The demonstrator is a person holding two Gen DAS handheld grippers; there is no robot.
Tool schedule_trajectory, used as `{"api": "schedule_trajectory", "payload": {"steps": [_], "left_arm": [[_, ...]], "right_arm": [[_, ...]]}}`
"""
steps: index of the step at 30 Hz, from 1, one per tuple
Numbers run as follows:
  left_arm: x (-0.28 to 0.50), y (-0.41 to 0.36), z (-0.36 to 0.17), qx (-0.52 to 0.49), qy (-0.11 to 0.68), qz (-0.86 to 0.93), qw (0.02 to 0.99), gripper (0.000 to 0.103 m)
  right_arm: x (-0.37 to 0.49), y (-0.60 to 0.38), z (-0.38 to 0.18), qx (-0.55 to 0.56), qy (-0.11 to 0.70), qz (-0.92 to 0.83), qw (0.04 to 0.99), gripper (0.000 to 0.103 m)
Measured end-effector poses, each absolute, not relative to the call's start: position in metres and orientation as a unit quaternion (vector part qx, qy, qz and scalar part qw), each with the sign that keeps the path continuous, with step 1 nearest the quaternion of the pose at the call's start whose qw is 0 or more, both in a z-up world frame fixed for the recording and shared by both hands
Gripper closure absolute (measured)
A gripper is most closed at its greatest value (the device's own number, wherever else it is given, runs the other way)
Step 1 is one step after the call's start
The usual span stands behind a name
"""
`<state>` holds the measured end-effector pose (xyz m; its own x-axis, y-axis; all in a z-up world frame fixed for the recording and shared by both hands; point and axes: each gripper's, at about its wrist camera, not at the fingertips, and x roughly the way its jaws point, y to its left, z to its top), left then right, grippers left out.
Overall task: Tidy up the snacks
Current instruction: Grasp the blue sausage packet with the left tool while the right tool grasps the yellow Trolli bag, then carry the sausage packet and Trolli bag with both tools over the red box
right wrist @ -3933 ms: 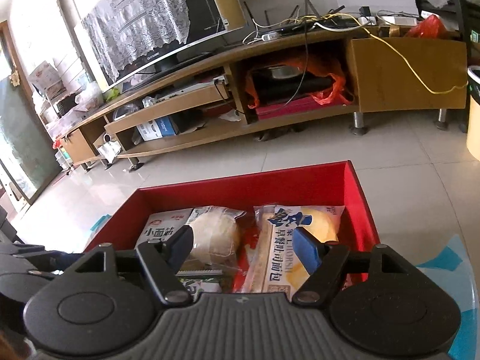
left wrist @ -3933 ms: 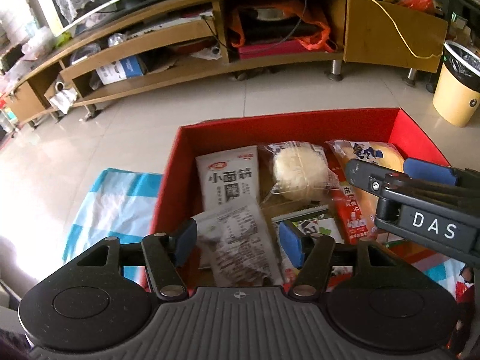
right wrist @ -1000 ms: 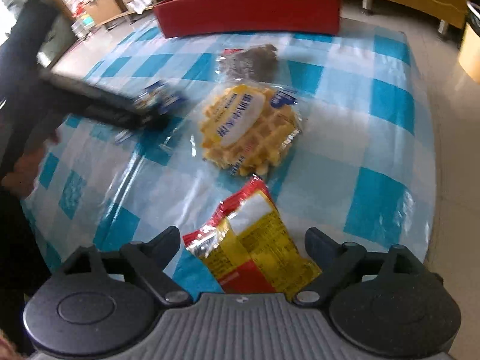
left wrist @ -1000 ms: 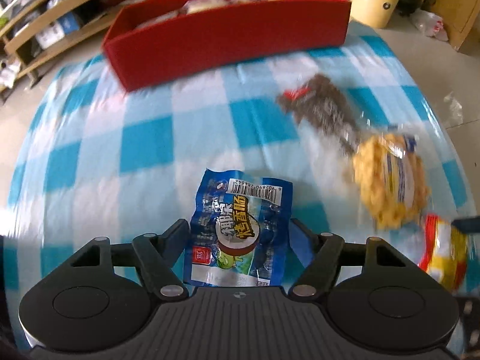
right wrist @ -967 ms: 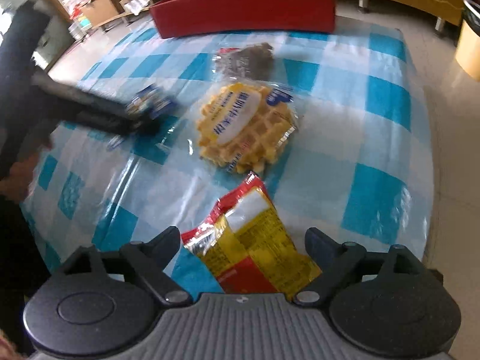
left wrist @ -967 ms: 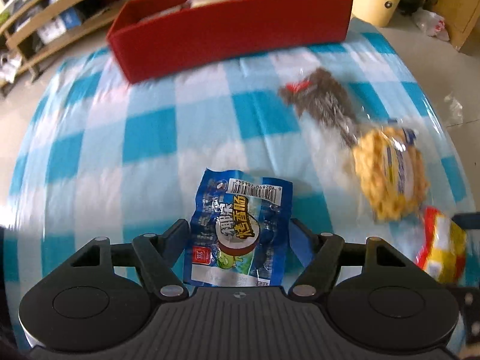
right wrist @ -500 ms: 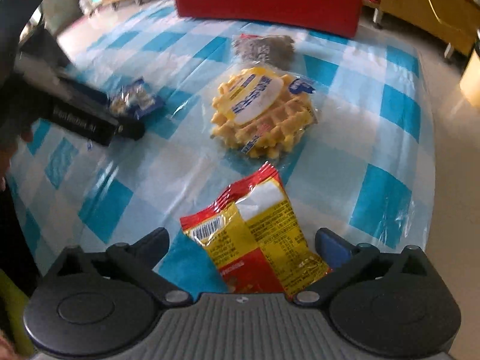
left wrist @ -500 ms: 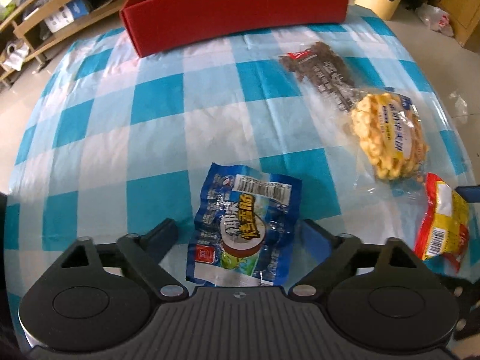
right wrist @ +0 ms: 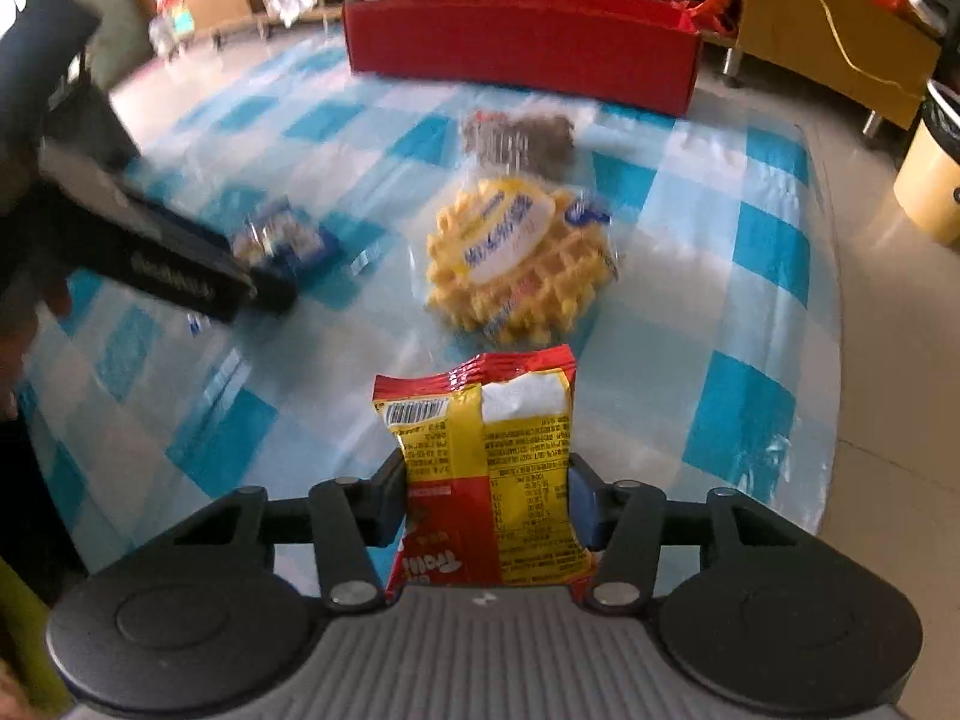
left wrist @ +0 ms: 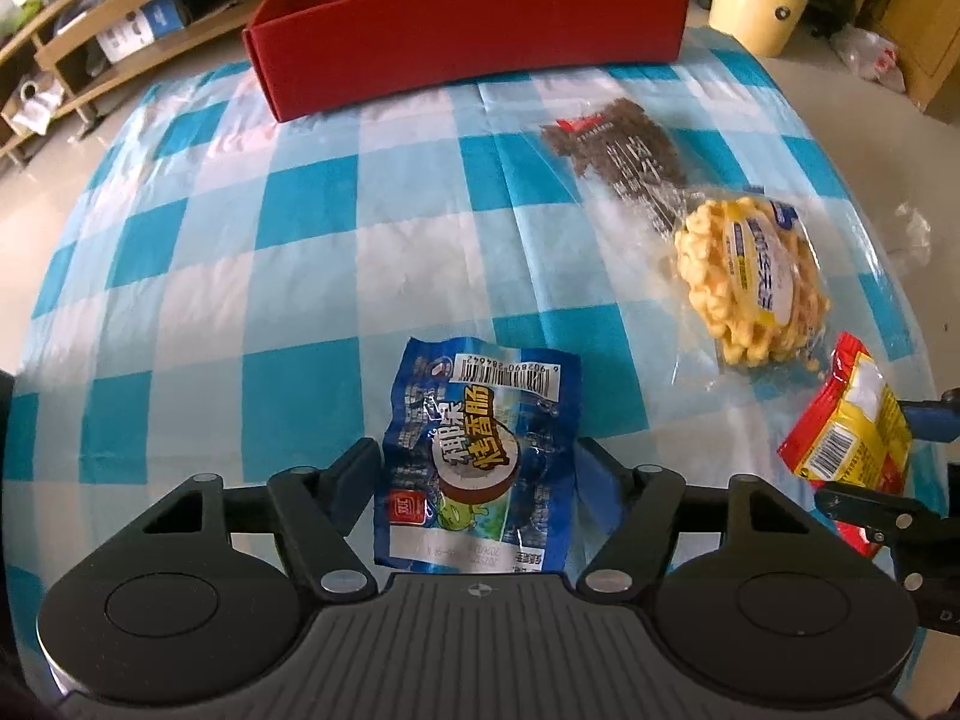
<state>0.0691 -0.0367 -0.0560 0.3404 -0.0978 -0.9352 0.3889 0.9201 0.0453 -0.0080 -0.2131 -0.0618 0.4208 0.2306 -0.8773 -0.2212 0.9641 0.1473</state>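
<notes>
My left gripper [left wrist: 477, 471] is closed on a blue sausage packet [left wrist: 480, 450] lying on the blue-checked tablecloth. My right gripper [right wrist: 486, 495] is shut on a red and yellow snack packet [right wrist: 489, 456] and holds it up off the cloth; this packet also shows in the left wrist view [left wrist: 852, 426]. A wrapped yellow waffle [left wrist: 750, 282] and a dark brown snack pack [left wrist: 618, 150] lie further out, also seen in the right wrist view as the waffle [right wrist: 516, 258] and the dark pack [right wrist: 516, 138]. The red box [left wrist: 468, 30] with snacks stands at the far edge.
The checked cloth [left wrist: 300, 210] covers a small round-edged table with tiled floor around it. A yellow bin [left wrist: 762, 0] stands on the floor at the far right. A low wooden TV shelf [left wrist: 90, 30] runs along the back.
Both grippers have closed on their packets. The right gripper has lifted the red and yellow packet, which now stands upright between its fingers. The left gripper has narrowed onto the blue packet.
</notes>
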Motion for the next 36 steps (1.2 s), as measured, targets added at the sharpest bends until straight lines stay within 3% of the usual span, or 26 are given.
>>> {"api": "schedule_trajectory", "payload": {"steps": [21,36], "left_arm": [[0.094,-0.018,-0.017,0.045,0.519,-0.134,0.843,0.027],[0.129,-0.021,-0.001,0.026,0.493,-0.116,0.862,0.027]], "right_arm": [[0.037,-0.221,-0.018,0.135,0.419,0.139,0.887,0.052],[0.087,-0.231,-0.010,0.166,0.386,0.126,0.899,0.052]]}}
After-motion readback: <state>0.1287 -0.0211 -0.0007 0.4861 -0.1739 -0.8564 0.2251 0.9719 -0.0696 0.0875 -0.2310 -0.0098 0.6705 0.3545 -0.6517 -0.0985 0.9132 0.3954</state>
